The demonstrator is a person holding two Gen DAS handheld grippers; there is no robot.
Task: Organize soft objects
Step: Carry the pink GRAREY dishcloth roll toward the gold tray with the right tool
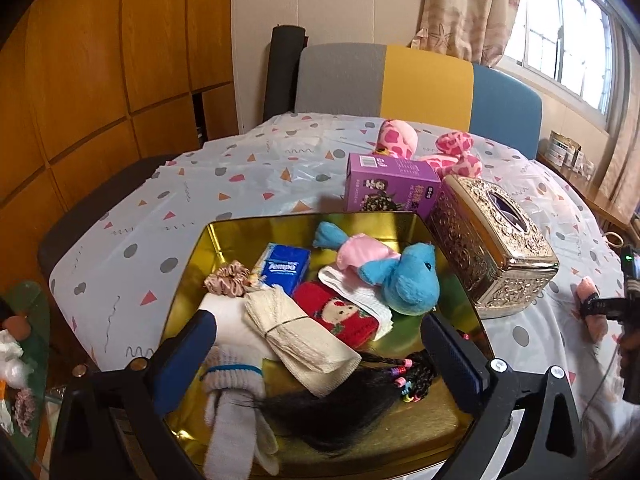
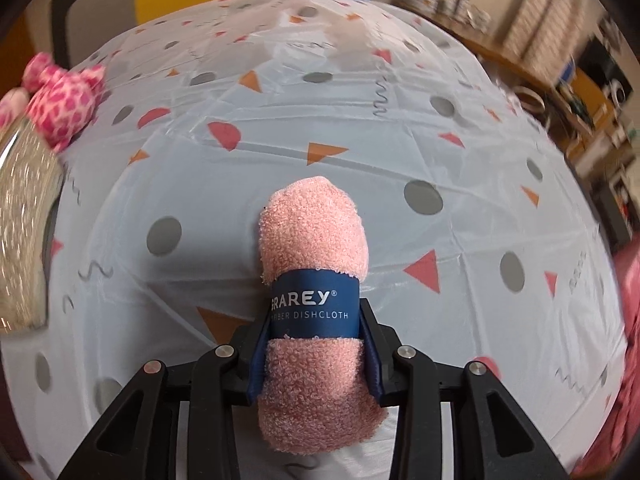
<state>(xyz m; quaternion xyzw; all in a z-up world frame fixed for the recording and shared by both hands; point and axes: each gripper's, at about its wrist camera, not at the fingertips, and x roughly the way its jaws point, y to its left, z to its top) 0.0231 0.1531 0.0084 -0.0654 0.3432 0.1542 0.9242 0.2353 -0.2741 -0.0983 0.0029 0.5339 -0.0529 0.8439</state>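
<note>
right claw (image 2: 316, 364) clamped on rolled pink dishcloth (image 2: 316, 236), blue band reads "RAREY" / "FIBER DISHCLOTH", above patterned surface (image 2: 400, 120) | left claw (image 1: 316, 360) spread wide, empty, over gold tin (image 1: 240, 236) | blue "Tempo" tissue pack (image 1: 284, 268) in tin

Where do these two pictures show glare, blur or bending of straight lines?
Left wrist view: the gold tray mirrors its contents, the window is washed out, and the wood panels curve. Right wrist view: the edges smear, blurring the shelves, while the pink dishcloth in the right gripper stays sharp; the tablecloth bulges like a dome.
</note>
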